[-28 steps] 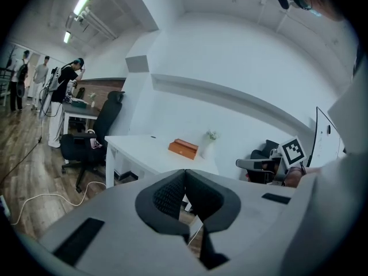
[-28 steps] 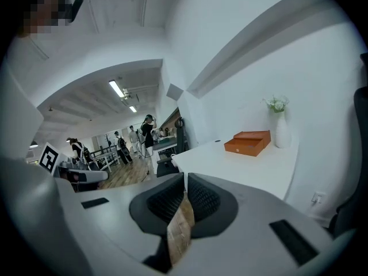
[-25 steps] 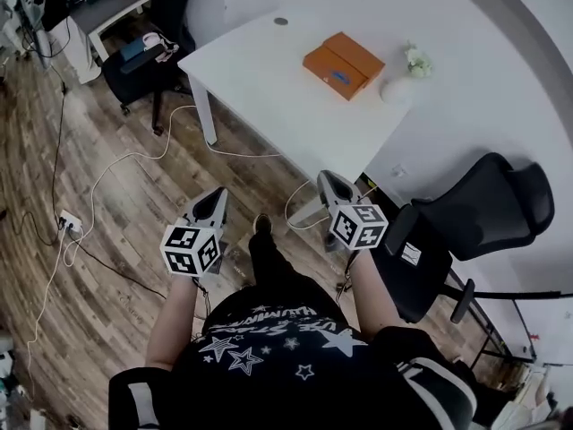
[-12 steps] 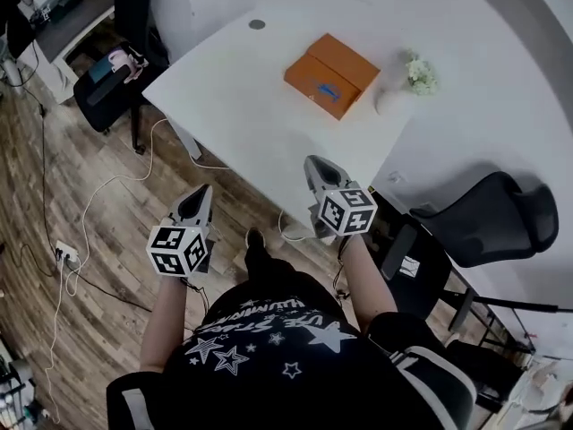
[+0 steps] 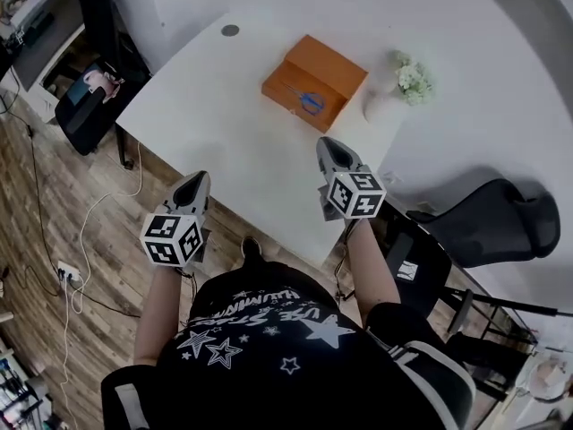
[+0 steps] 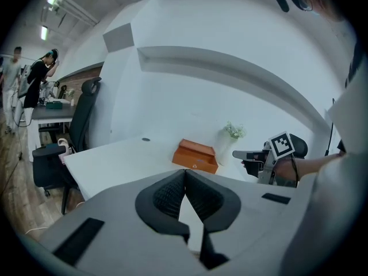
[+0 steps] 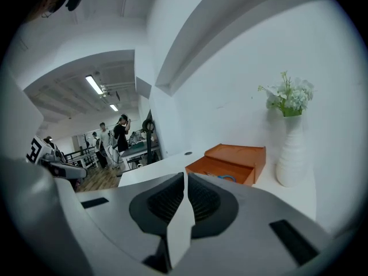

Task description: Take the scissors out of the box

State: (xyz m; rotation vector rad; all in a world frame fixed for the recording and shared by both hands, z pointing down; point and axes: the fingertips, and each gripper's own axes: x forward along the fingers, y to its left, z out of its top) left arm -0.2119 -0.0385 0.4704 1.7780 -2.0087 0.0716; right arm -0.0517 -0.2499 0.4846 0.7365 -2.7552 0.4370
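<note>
An orange box (image 5: 315,72) lies open on the white table (image 5: 215,124), toward its far side. Scissors (image 5: 309,102) with blue handles lie inside the box, and the blue handle (image 7: 227,178) also shows in the right gripper view. My left gripper (image 5: 192,184) hangs shut and empty at the table's near edge, well short of the box. Also shut and empty, my right gripper (image 5: 330,148) is over the table, a short way before the box. Both point toward the box (image 6: 195,156).
A white vase of flowers (image 5: 392,86) stands just right of the box. A black office chair (image 5: 488,222) is at my right, another chair (image 5: 85,106) beyond the table's left end. Cables trail on the wooden floor (image 5: 54,240). People (image 7: 115,135) stand far off in the room.
The person has walked up to the table. Both grippers have moved forward from over the floor to the table's near edge, and the box is now much closer.
</note>
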